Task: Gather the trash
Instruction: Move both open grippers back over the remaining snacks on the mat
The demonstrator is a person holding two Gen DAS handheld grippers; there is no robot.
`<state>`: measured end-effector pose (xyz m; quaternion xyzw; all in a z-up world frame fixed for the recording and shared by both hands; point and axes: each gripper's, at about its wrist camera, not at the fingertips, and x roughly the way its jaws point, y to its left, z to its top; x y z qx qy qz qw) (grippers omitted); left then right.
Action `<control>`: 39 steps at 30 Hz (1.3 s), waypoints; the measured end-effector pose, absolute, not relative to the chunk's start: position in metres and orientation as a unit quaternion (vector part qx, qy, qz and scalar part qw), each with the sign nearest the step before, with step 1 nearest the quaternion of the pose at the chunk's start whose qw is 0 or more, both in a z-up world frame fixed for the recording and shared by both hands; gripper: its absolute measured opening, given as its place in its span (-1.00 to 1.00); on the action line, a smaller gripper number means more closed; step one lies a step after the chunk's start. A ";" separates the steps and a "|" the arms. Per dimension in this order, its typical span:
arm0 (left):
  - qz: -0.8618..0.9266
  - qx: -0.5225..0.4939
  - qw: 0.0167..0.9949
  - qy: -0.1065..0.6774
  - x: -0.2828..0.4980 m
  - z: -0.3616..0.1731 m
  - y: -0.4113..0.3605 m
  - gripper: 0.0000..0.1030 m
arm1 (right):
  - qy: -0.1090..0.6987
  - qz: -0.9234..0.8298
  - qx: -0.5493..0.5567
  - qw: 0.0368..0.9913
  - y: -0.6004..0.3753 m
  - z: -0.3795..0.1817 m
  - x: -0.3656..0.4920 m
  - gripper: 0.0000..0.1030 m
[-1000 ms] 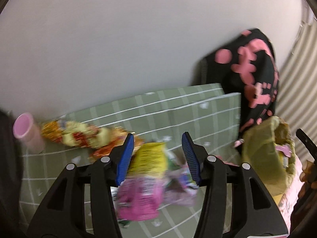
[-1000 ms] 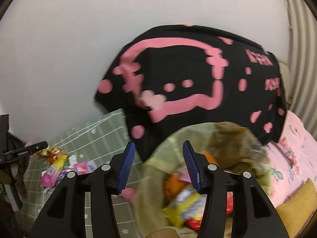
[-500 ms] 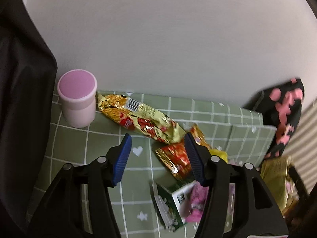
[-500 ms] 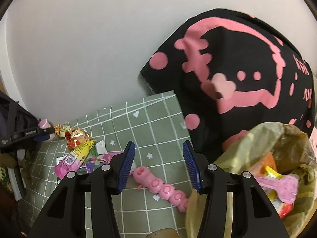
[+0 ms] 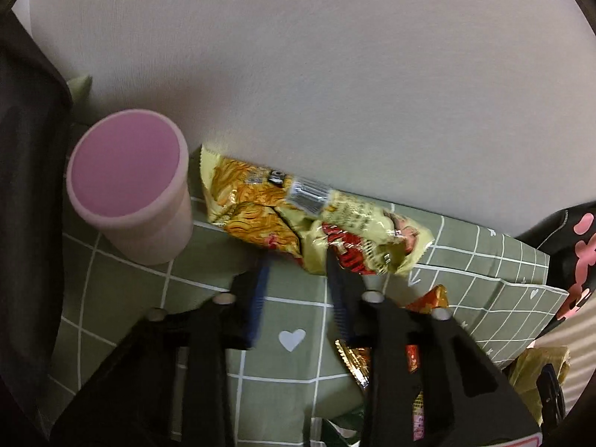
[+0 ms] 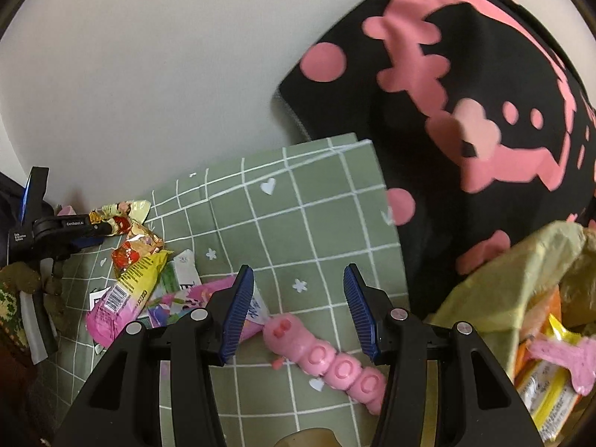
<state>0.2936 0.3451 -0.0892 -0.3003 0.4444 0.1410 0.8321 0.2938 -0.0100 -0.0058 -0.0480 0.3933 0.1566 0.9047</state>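
Observation:
A crumpled yellow noodle wrapper lies against the wall on the green checked cloth. My left gripper points down at it. Its jaws are closing, with the wrapper's lower edge between the tips and a gap still showing. More wrappers, yellow, pink and red, are piled to the left in the right wrist view, where the left gripper reaches the noodle wrapper. My right gripper stands open over the cloth, above a pink caterpillar toy. A yellow-green trash bag holding wrappers gapes at the right.
A pink cup stands just left of the noodle wrapper, near the wall. A black cushion with pink print leans behind the bag. A dark bag fills the far left. A red-gold wrapper lies beside the left gripper's right finger.
The left gripper dropped toward the noodle wrapper and cup, rolled, and its jaws narrowed. The right gripper swung from the trash bag down over the cloth and pink toy, still open.

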 end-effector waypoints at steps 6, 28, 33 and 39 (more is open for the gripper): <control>0.112 -0.292 0.844 0.436 0.284 -0.080 0.350 -0.86 | 0.398 0.171 -0.063 0.899 0.013 -0.010 0.295 -0.08; 0.067 -0.237 0.896 0.370 0.209 0.005 0.325 -0.97 | 0.406 0.216 -0.016 0.888 0.025 -0.021 0.275 0.05; 0.055 -0.235 0.892 0.381 0.205 -0.012 0.318 -0.94 | 0.444 0.216 0.034 0.869 0.026 -0.037 0.273 0.05; 0.047 -0.234 0.885 0.399 0.206 -0.029 0.318 -0.64 | 0.492 0.216 0.110 0.836 0.030 -0.075 0.280 0.04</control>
